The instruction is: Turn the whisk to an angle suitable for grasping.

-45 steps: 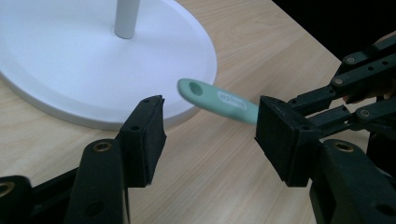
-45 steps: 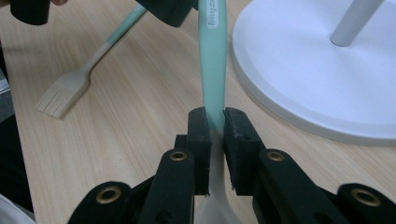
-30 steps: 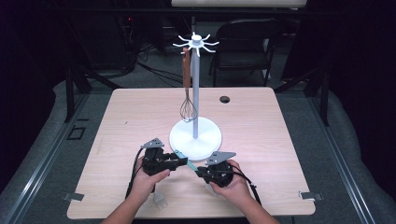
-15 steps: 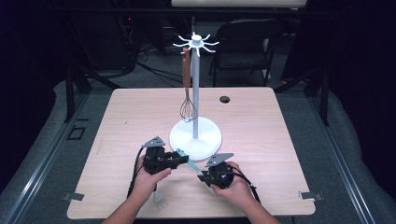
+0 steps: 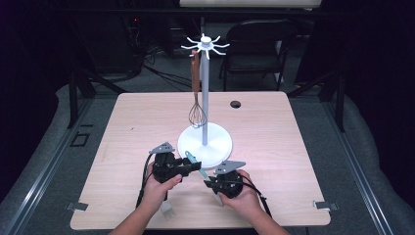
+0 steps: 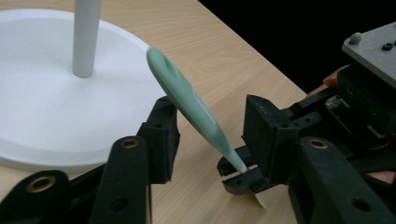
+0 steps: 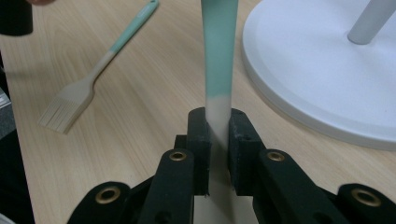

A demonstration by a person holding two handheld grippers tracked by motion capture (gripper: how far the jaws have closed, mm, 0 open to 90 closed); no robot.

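Holding the mint-green utensil [image 7: 218, 51] by its pale neck, just below where the green handle begins, leaves the whole handle and its hanging hole free. Our right gripper [image 7: 217, 135] is pinching that neck, pads pressed on both sides, and the handle slants up and away toward the white stand base [image 5: 218, 147], its tip just short of the rim. We judge this low grip to be deliberate: the hole at the handle's far end is what has to meet a hook.

Our left gripper [image 6: 210, 135] has its jaws spread on either side of the green handle, with clear gaps to both pads. They have just been opening again after a brief squeeze, so the handle sits between them without being gripped. That reads to us as a re-grip or hand-over being lined up, with the left side positioned to take the handle nearer its end.

Beside the base, farther toward our edge of the table [image 5: 122, 137], a silicone pastry brush [image 7: 93, 74] with a matching green handle lies flat, apparently waiting its turn. Rising from the base's centre is the white pole [image 5: 205, 98], topped by a ring of hooks [image 5: 205, 45]. A wooden-handled whisk [image 5: 196, 98] already hangs from one, just beside the pole, its wires above the base.
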